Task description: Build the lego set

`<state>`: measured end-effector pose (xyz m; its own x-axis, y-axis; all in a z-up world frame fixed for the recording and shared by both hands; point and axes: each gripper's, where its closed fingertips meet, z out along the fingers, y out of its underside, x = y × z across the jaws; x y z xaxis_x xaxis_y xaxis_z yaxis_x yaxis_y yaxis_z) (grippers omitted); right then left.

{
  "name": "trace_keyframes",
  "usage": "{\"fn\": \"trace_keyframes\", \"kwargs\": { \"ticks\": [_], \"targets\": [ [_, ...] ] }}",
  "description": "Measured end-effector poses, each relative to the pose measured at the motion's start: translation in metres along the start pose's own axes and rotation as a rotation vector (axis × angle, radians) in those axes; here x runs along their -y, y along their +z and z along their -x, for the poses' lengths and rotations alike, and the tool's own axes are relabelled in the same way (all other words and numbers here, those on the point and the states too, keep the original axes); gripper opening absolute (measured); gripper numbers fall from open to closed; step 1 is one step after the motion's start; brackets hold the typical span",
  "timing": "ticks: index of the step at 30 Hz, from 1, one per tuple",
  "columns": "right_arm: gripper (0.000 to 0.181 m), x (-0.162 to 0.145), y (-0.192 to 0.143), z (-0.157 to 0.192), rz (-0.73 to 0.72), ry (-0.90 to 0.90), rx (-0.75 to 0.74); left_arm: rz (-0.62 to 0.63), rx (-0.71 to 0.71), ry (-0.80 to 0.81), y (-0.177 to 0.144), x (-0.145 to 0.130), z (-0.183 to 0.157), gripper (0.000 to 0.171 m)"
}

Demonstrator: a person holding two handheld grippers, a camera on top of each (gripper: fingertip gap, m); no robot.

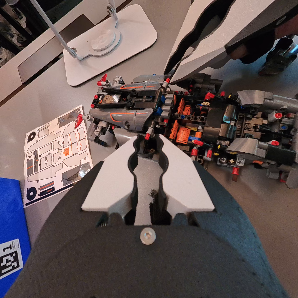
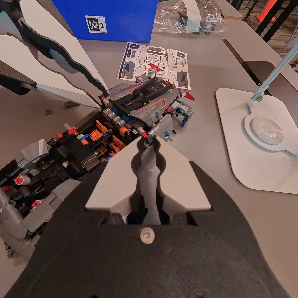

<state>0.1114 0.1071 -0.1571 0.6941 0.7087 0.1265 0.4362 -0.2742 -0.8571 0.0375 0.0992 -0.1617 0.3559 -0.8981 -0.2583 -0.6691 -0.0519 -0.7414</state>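
Observation:
A partly built grey, black and orange lego car (image 1: 185, 116) lies on the grey table, and it also shows in the right wrist view (image 2: 100, 137). Its rear section (image 1: 129, 103) carries grey panels with orange lines and red tail pieces. My left gripper (image 1: 148, 138) is closed around a red-tipped pin and grey panel on one side of this section. My right gripper (image 2: 149, 140) is closed around the matching red-tipped pin and grey panel on the opposite side. Each gripper shows in the other's view, the right (image 1: 167, 78) and the left (image 2: 104, 100).
A sticker sheet (image 1: 56, 153) lies behind the car's rear, with a blue box (image 2: 112, 19) beyond it. A white stand base (image 2: 258, 137) sits to one side. A clear bag of parts (image 2: 188, 16) lies at the table's far end. Small loose grey pieces (image 2: 71, 104) lie near the car. The grippers' ends are close to 8 cm from one another.

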Motion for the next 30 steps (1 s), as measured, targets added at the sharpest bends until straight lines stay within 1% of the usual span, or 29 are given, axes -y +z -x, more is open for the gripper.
{"fn": "trace_keyframes", "kwargs": {
  "ticks": [7,22,30],
  "targets": [
    [0.012,0.0003,0.0004,0.0011,0.005,0.001,0.003,-0.001,0.001,0.0,-0.0001,0.0,-0.0001,0.018],
    [0.01,0.0002,0.0002,0.0006,0.007,0.003,-0.002,-0.01,0.002,-0.007,-0.0003,0.0,-0.0002,0.018],
    [0.011,0.0005,0.0004,0.0013,0.006,0.002,0.0,-0.024,-0.001,-0.018,-0.0004,0.0002,-0.0017,0.021]
  ]
}}
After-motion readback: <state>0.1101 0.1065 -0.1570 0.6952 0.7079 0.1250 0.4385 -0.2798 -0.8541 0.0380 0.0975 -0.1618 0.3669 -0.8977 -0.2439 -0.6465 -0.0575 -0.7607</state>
